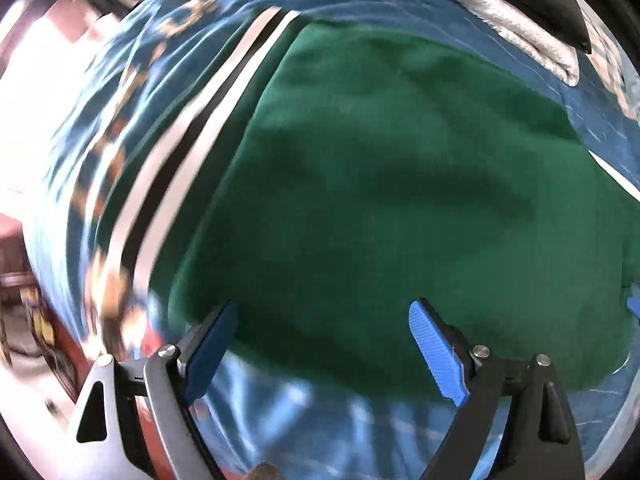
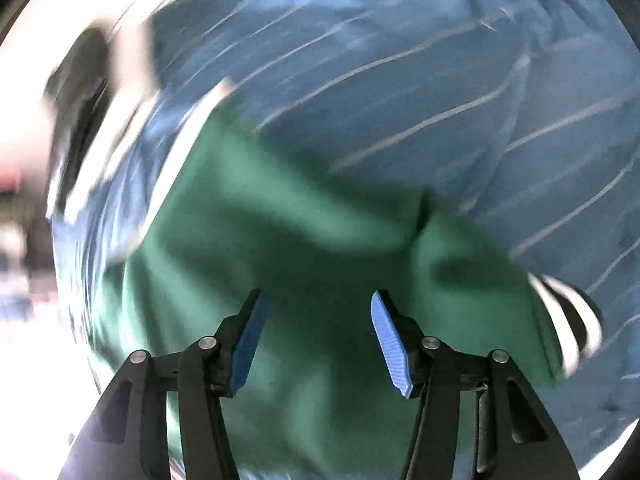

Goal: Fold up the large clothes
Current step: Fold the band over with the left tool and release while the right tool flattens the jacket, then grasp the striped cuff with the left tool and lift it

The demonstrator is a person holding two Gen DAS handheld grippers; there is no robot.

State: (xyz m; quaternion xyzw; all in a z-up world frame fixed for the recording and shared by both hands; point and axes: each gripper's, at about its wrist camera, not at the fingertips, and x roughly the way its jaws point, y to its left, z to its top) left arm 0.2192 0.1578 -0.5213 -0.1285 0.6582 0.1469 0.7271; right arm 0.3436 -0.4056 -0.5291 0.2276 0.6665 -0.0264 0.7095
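1. A dark green garment (image 1: pixel 380 184) lies spread over a blue bed cover (image 1: pixel 132 92), filling most of the left wrist view; pale lettering on the cover runs along its left side but is too blurred to read.
2. A white-and-black striped band (image 1: pixel 192 152) runs diagonally beside the garment's left edge.
3. The left gripper (image 1: pixel 322 322) hangs above the garment's near edge, its blue-padded fingers (image 1: pixel 436 352) set wide apart with nothing between them.
4. In the right wrist view, the green garment (image 2: pixel 280 240) sits rumpled against blue fabric crossed by thin pale lines (image 2: pixel 400 80), all smeared by motion.
5. The right gripper (image 2: pixel 318 314) points down at the garment, jaws parted and holding nothing.
6. A striped cuff (image 2: pixel 568 320) shows at the garment's right edge.
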